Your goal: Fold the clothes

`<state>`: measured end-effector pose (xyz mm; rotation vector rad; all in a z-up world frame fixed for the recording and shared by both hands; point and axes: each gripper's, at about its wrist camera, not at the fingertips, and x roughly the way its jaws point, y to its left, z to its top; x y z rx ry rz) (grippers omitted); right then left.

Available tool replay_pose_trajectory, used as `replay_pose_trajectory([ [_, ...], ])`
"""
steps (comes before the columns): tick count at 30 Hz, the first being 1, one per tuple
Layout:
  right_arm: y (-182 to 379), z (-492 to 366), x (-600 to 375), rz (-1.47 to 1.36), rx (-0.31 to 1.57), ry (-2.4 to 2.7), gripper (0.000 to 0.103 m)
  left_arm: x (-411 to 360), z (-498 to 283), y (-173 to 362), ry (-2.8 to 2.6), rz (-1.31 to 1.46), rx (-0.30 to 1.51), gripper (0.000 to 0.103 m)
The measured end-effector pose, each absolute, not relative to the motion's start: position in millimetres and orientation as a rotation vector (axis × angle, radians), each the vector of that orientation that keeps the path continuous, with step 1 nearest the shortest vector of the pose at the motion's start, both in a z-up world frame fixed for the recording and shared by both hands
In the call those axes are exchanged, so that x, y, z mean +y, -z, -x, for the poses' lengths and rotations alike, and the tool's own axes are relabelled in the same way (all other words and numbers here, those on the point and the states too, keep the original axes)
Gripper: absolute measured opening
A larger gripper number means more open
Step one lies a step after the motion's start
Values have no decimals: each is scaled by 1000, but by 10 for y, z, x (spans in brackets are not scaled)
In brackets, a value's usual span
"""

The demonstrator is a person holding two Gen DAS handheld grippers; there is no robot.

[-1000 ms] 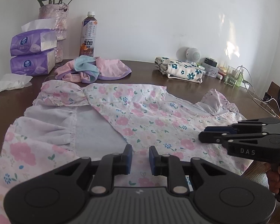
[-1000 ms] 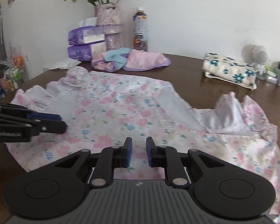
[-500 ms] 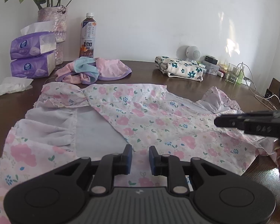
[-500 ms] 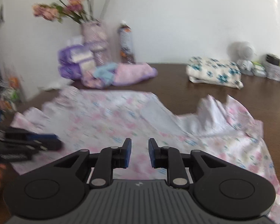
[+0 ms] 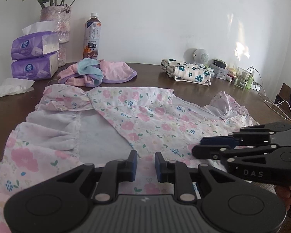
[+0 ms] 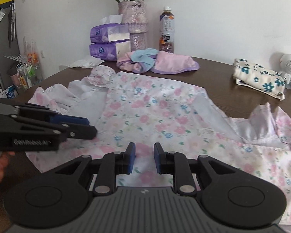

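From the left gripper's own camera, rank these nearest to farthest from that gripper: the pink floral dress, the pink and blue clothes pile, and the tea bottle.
Measured from the left gripper:
1. Pink floral dress, spread directly beneath and ahead of the fingers.
2. Pink and blue clothes pile, beyond the dress, ahead and left.
3. Tea bottle, upright behind the pile, by the wall.

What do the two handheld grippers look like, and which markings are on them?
Both grippers are black plastic with blue-padded fingers, silver pivot pins and a ribbed grey base. The right gripper reads "DAS" on its side; the left gripper reads "GenRobot.AI". No cables or sleeves show.
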<state>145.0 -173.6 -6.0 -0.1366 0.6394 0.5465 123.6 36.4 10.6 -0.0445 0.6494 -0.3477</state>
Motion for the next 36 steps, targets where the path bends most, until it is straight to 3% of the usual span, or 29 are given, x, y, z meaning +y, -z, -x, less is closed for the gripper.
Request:
replay_pose_trajectory([
  [8,67,-1436,-1880,134,632,-510,21,483,-1243,-98,350,130,647,21],
  [12,67,-1445,-1880,130,633,-512,21,356,-1001,-218,365,77,573,27],
  [19,67,-1435,-1868,137,632,-509,21,46,-842,-145,398,-52,621,26],
  [27,67,-1435,-1872,142,630,-508,21,642,-729,-144,309,-53,638,22],
  [31,70,-1434,-1865,143,630,-508,21,892,-614,-166,227,-148,625,31],
  [36,69,-1432,-1862,141,630,-508,21,1207,-569,-159,160,-88,636,31],
])
